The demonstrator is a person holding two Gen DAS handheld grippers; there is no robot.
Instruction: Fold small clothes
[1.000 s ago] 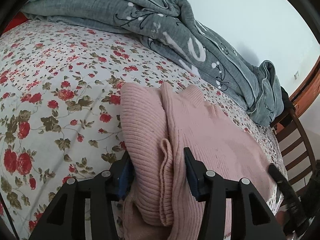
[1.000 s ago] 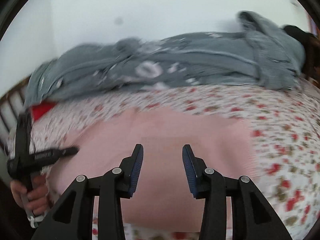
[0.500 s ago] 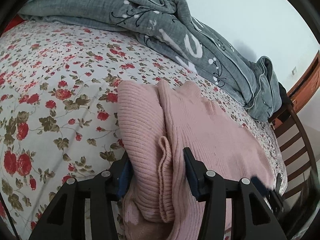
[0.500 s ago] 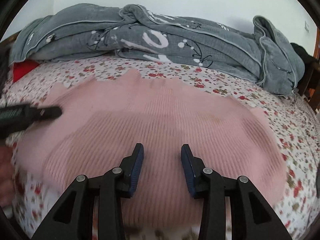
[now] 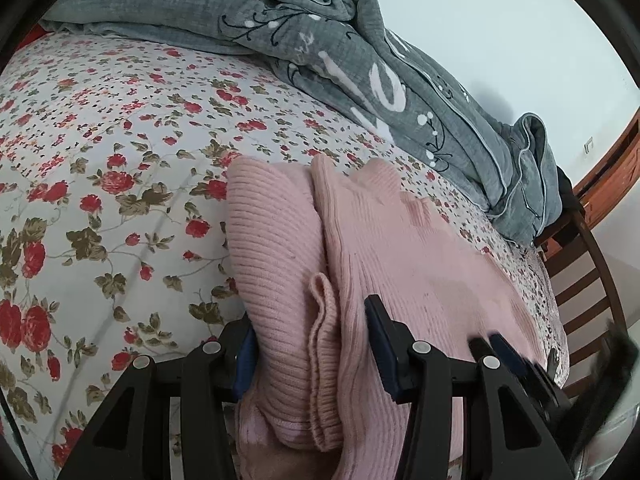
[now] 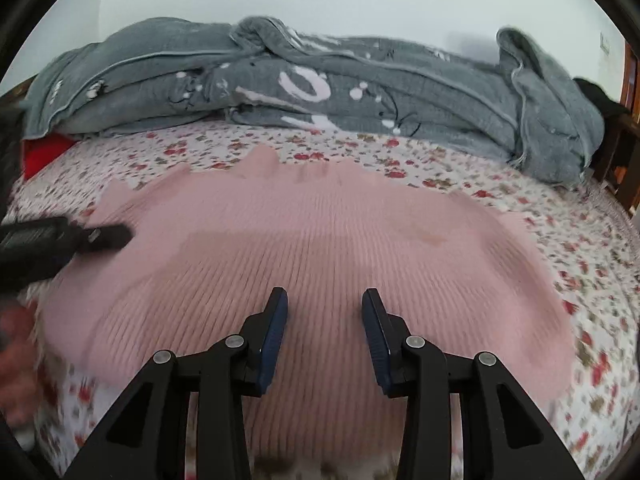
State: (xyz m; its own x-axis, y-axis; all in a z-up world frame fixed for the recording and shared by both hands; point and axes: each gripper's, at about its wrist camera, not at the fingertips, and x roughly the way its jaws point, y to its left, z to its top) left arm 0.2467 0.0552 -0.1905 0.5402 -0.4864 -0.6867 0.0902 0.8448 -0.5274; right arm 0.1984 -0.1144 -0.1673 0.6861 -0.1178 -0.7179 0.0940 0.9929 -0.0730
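Note:
A pink ribbed sweater [image 5: 400, 248] lies folded on the floral bedsheet [image 5: 100, 160]. My left gripper [image 5: 310, 316] is shut on a thick bunch of its folded edge and cuff, with knit filling the gap between the pads. In the right wrist view the sweater [image 6: 320, 248] spreads wide and flat. My right gripper [image 6: 325, 294] hovers open just over its near middle, nothing pinched between its fingers. The left gripper [image 6: 100, 236] shows at the sweater's left edge there. The right gripper [image 5: 500, 354] appears blurred at the sweater's lower right in the left wrist view.
A grey quilt [image 6: 320, 92] is heaped along the far side of the bed. A wooden chair [image 5: 580, 288] stands off the bed's right edge. Something red [image 6: 40, 152] peeks out under the quilt at far left. A hand [image 6: 14, 340] shows at lower left.
The right gripper has dropped lower and closer over the sweater, its view tilting down. In the left wrist view it has slid in along the sweater's lower right. The left gripper has kept still.

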